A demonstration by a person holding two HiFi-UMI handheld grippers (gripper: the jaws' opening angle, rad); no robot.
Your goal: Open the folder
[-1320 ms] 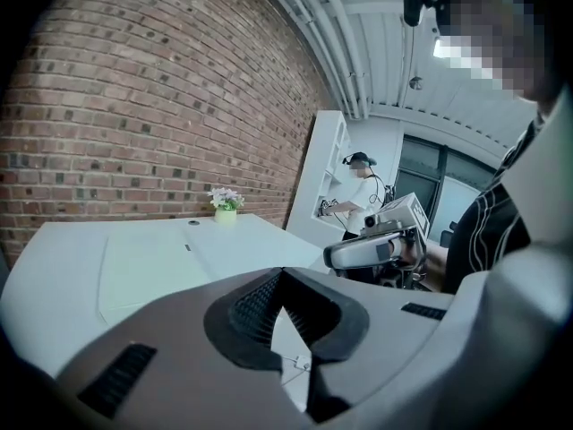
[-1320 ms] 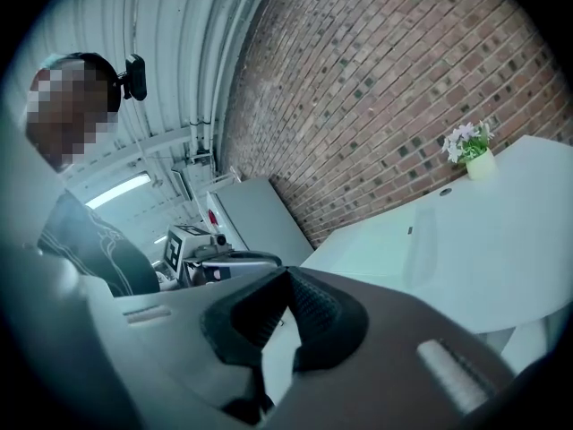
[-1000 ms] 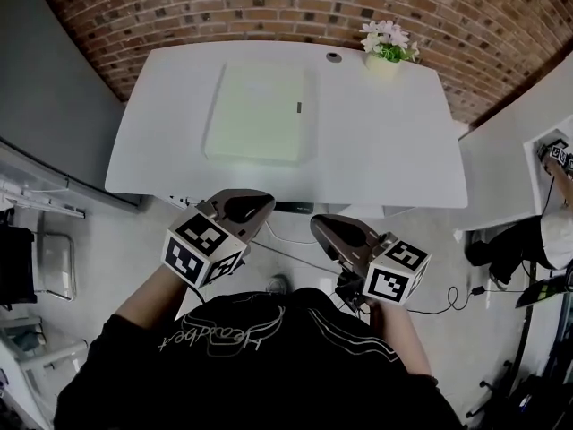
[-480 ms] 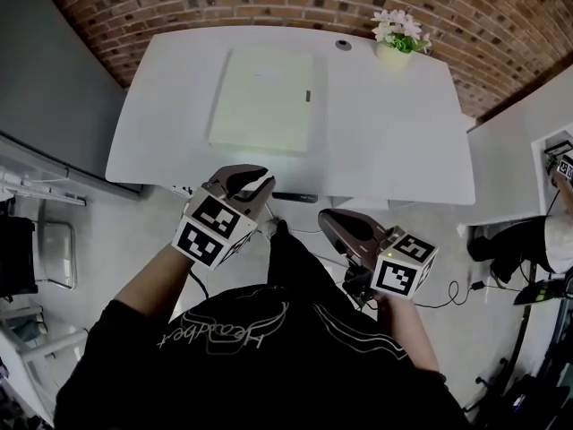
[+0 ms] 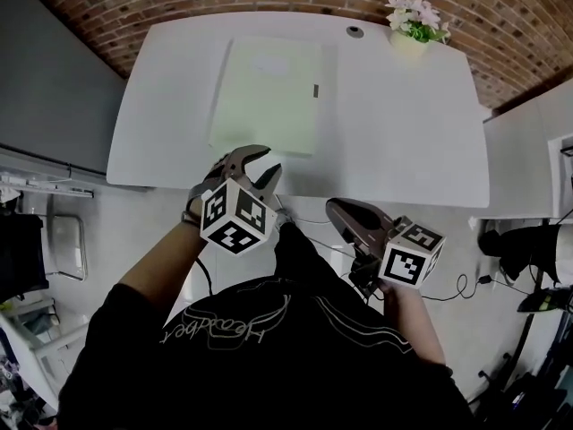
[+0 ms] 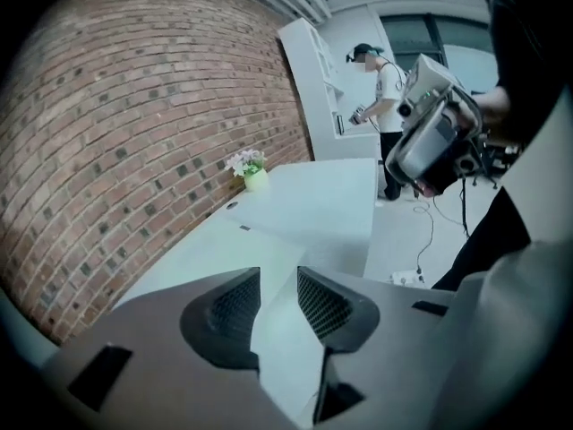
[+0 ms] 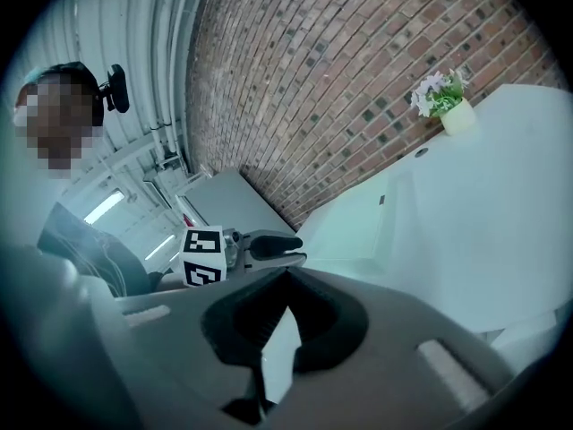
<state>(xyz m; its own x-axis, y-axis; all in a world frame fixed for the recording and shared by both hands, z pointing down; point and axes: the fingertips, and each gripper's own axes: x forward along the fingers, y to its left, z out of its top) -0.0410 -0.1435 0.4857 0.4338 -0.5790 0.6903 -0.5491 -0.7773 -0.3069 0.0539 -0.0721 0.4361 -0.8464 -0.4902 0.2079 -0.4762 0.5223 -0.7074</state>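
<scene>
A pale green folder (image 5: 266, 95) lies shut and flat on the white table (image 5: 403, 133), with a small dark label near its right edge. My left gripper (image 5: 262, 164) hangs over the table's near edge, just short of the folder's front edge. Its jaws have just been opening and stand open with nothing between them. In the left gripper view the folder (image 6: 255, 253) shows beyond the left gripper (image 6: 278, 280). My right gripper (image 5: 333, 206) is shut, off the table, in front of its near edge. The right gripper view shows the right gripper (image 7: 286, 276), the folder (image 7: 358, 227) and the left gripper (image 7: 269, 249).
A small pot of flowers (image 5: 414, 21) stands at the table's far right corner, next to a round cable hole (image 5: 355, 32). A brick wall runs behind the table. Cables (image 5: 452, 289) lie on the floor. Another person (image 6: 380, 106) stands far off by white shelves.
My left gripper moved forward to the table's near edge, rolled, and opened its jaws from shut. The right gripper shifted slightly and stays shut.
</scene>
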